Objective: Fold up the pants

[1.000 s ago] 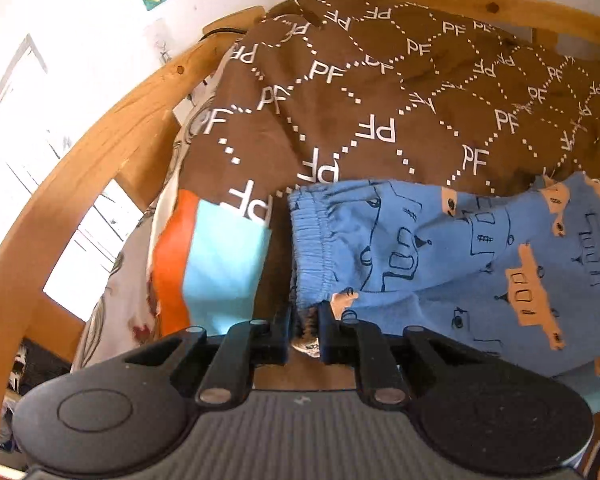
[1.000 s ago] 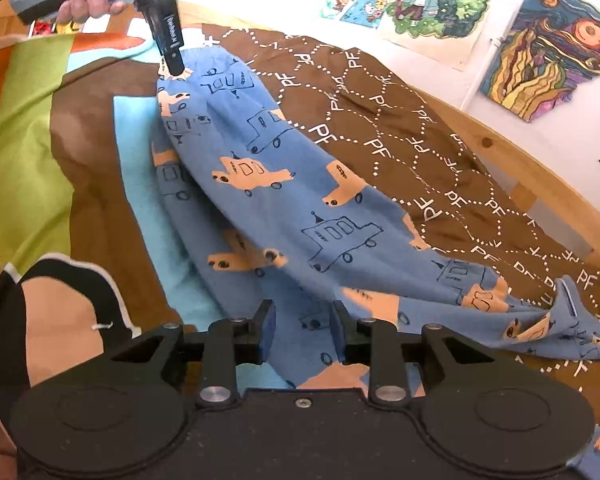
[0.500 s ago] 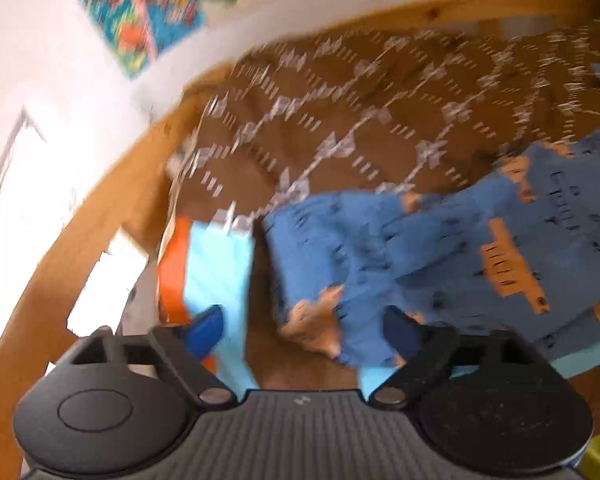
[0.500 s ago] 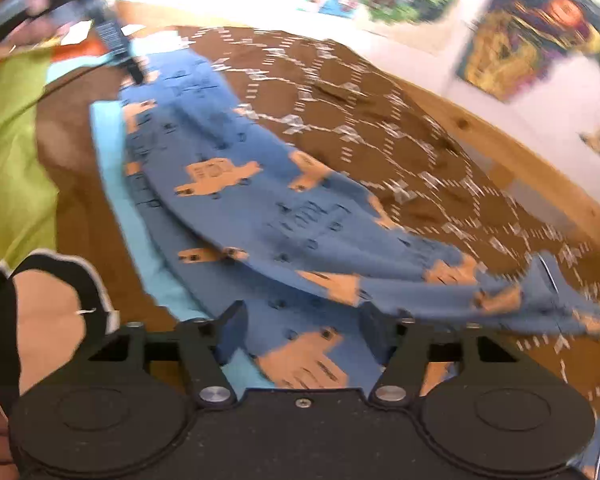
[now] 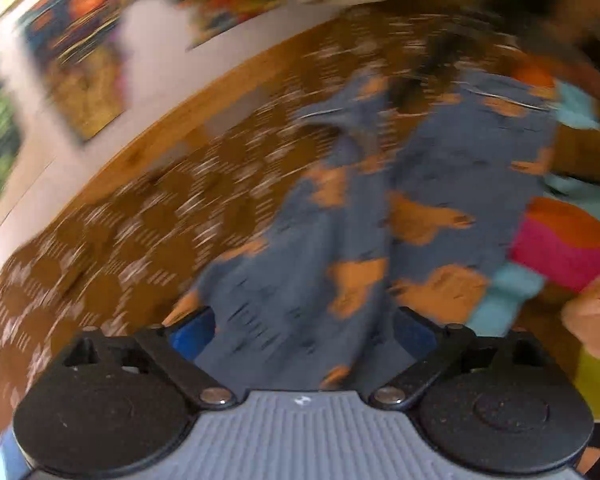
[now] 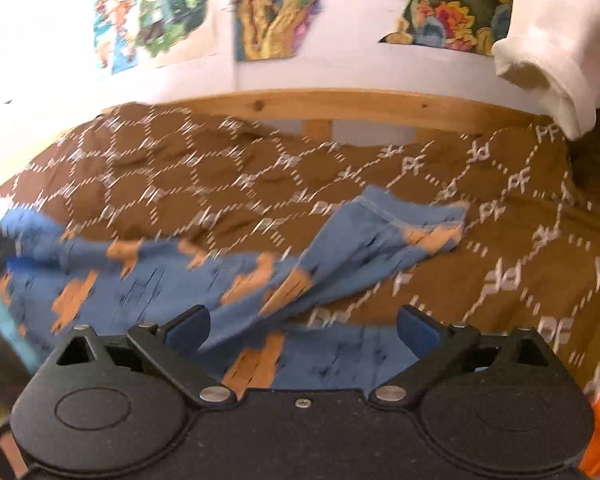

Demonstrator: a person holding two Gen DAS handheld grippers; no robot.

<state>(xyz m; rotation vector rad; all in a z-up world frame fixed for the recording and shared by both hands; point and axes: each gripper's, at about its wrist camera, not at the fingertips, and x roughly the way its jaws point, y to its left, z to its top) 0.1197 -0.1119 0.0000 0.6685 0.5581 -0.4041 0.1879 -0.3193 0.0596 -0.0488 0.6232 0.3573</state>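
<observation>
Left wrist view, heavily blurred: the left gripper (image 5: 302, 334) has its jaws spread wide, having just been opening, and the blue pants (image 5: 384, 216) show between the two blue pads without being pinched by either. The pants lie on the brown patterned blanket (image 5: 140, 216), starting right at the fingertips and running away toward one o'clock, so their long axis is close to the line the gripper points along. Two strips of cloth run side by side and part toward the far end, which I read as the two legs with the hems at about one o'clock; the blur makes that uncertain. A wooden bed rail (image 5: 172, 136) curves along the ten o'clock side, and bright multicoloured bedding (image 5: 564, 240) sits at three o'clock. Right wrist view: the right gripper (image 6: 302, 326) is likewise wide, its jaws just opened, with pants (image 6: 172, 280) cloth under and between the pads but not clamped. Here the garment stretches crosswise, from nine o'clock to a raised blue end (image 6: 412, 216) at one o'clock, so its long axis lies across this gripper. Both tools are at the cloth; the left is better lined up for a lengthwise fold, the right for catching the edge in front of it.
</observation>
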